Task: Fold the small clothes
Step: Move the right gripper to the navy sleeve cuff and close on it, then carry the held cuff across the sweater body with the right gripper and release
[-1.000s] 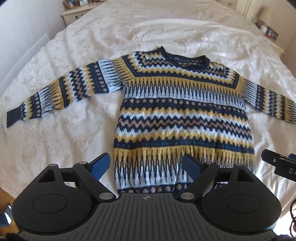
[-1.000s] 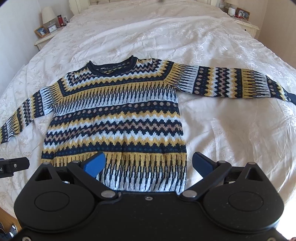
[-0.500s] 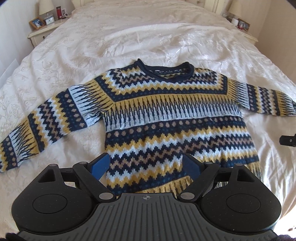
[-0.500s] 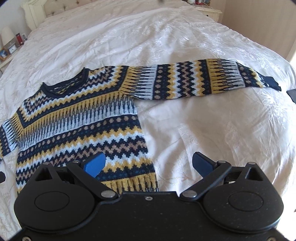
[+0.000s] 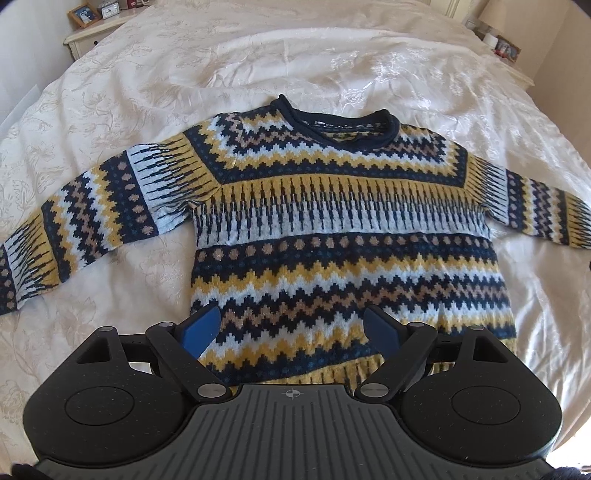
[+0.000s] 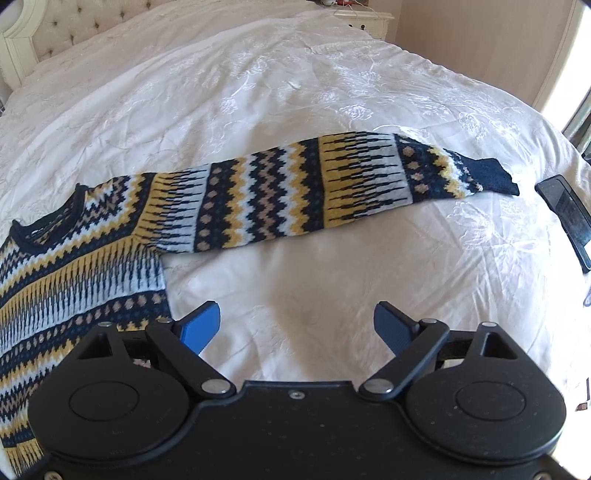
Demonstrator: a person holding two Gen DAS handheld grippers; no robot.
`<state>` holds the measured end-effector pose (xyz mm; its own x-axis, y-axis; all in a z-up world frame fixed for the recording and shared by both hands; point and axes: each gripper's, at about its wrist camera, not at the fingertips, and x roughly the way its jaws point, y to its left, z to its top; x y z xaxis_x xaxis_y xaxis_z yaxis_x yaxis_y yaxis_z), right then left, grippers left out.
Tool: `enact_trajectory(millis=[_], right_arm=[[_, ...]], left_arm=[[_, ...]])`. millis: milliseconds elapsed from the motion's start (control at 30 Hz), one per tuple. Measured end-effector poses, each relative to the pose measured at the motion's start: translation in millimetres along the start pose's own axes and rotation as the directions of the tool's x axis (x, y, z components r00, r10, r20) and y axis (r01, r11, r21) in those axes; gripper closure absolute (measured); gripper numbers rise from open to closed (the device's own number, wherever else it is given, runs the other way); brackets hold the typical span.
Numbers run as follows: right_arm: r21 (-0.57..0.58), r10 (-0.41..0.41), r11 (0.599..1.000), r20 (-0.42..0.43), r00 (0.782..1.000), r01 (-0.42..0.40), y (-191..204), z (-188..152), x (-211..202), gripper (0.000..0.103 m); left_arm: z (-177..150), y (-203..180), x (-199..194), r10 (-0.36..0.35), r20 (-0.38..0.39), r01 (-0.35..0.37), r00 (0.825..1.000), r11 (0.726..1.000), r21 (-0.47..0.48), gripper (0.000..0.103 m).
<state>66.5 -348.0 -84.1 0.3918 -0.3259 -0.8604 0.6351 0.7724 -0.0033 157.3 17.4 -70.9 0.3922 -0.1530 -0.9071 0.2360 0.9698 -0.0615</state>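
A knitted sweater (image 5: 332,236) in navy, yellow, pale blue and tan zigzags lies flat and face up on the white bedspread (image 5: 110,110), both sleeves spread out. My left gripper (image 5: 291,326) hovers open above its lower body, nothing between the blue pads. In the right wrist view the sweater's right sleeve (image 6: 314,188) stretches across the bed to its navy cuff (image 6: 491,177). My right gripper (image 6: 295,326) is open over bare bedspread (image 6: 332,277), just right of the sweater body (image 6: 74,280) and in front of that sleeve.
A dark phone (image 6: 565,218) lies on the bed beyond the cuff at the right edge. Nightstands (image 5: 96,26) with small items flank the bed; a tufted headboard (image 6: 55,33) is at the far end.
Both grippers moved forward over the bed. The left closed in on the sweater's body. The right swung to the right, bringing the right sleeve and cuff into the centre of view. Both stayed open.
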Motion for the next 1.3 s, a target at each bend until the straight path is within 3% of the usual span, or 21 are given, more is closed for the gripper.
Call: enact_trajectory(millis=[300,533,667,733,833,900,933,1133,1300], right_arm=[[0.182,-0.029,0.983,0.014,0.999,0.026,-97,57,27,0.013],[0.375,0.002,0.927,-0.026,1.000,0.008,-164,69,61,0.015],[0.439,0.030,0.898,0.005,1.000,-0.029,-181,71,77,0.018],[0.444,0.028,0.895,0.020,0.999,-0.033,-184,75,85,0.024],[0.424,0.021,0.905,0.050,0.999,-0.040,-182,80,91,0.046],[0.406,0.033,0.912,0.072,0.997,-0.059,-180,84,93,0.079],[0.401,0.029,0.914,0.078,0.996,-0.059,-178,87,94,0.084],[0.312,0.007,0.949,0.136,0.991,-0.050,-143,101,73,0.091],[0.218,0.078,0.969,0.189,0.979,-0.119,-79,114,35,0.091]], left_arm=[[4,-46,1,0.052,-0.018,-0.053,0.998,0.998,-0.037,0.018],[10,-80,4,0.085,-0.022,-0.086,0.996,0.996,-0.021,0.018],[12,-92,7,0.112,-0.030,-0.112,0.993,0.994,-0.007,0.018],[12,-94,8,0.127,-0.037,-0.127,0.991,0.992,-0.002,0.018],[10,-93,9,0.140,-0.045,-0.140,0.989,0.990,-0.008,0.018],[9,-90,10,0.144,-0.054,-0.145,0.988,0.989,-0.014,0.018],[8,-88,11,0.145,-0.058,-0.146,0.988,0.989,-0.015,0.018],[7,-70,17,0.131,-0.062,-0.131,0.989,0.991,-0.001,0.018],[13,-44,22,0.093,-0.058,-0.092,0.994,0.996,0.019,0.018]])
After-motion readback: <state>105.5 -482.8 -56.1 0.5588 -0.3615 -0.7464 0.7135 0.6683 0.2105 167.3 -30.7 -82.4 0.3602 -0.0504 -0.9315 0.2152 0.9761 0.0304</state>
